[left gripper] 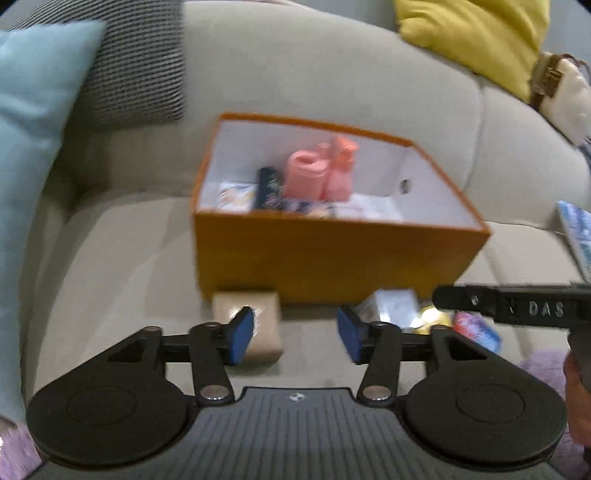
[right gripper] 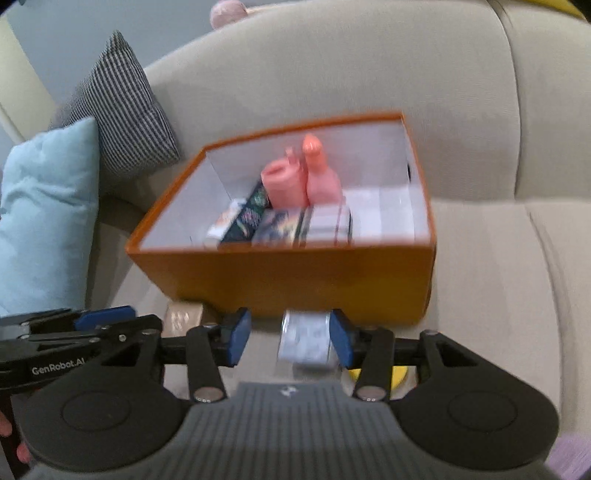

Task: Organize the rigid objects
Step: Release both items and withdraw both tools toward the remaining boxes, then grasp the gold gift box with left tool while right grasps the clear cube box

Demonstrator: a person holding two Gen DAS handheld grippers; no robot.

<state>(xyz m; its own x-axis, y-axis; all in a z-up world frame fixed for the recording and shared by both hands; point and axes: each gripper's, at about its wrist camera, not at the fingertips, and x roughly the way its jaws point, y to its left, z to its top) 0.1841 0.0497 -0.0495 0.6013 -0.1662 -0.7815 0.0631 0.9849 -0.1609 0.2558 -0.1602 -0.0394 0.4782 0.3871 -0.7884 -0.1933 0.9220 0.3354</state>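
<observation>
An orange box (left gripper: pixel 332 258) with a white inside sits on the beige sofa seat; it also shows in the right wrist view (right gripper: pixel 295 280). Inside are two pink plastic items (left gripper: pixel 317 173) and several small packs (right gripper: pixel 280 221). My left gripper (left gripper: pixel 295 332) is open and empty, just in front of the box, with a tan pack (left gripper: pixel 258 321) behind its left finger. My right gripper (right gripper: pixel 291 338) is open around a silvery white pack (right gripper: pixel 304 339) lying in front of the box, its right pad close to the pack. The right gripper's arm (left gripper: pixel 517 306) shows at the right of the left wrist view.
A light blue cushion (left gripper: pixel 33 147) and a striped grey cushion (left gripper: pixel 136 62) lie left of the box. A yellow cushion (left gripper: pixel 476 33) is at the back right. Loose packs (left gripper: pixel 476 328) and a yellow item (right gripper: pixel 399 373) lie on the seat by the box front.
</observation>
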